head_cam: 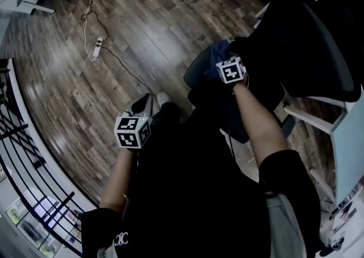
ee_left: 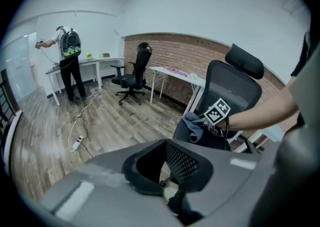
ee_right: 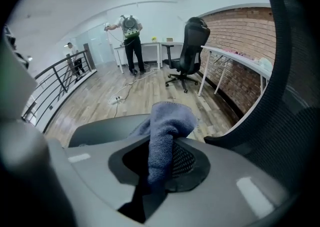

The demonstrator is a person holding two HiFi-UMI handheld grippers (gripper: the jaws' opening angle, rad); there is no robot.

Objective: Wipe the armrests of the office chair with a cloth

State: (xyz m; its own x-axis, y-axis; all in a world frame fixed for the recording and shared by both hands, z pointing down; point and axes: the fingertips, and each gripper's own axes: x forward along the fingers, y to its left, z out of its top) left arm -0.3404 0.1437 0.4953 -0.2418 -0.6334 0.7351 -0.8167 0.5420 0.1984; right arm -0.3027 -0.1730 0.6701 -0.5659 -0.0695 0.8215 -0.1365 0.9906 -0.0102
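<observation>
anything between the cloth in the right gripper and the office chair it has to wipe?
Nothing visible. The right gripper is shut on the cloth, which hangs close beside the office chair; no object sits between them in any view. The armrest itself is too dark to single out.

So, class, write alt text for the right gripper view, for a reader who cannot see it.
The right tongs grip a blue-grey cloth, its bunched end sticking up. A mesh office chair fills the right edge; beyond lie a wood floor, a second chair and a person at a desk.
</observation>
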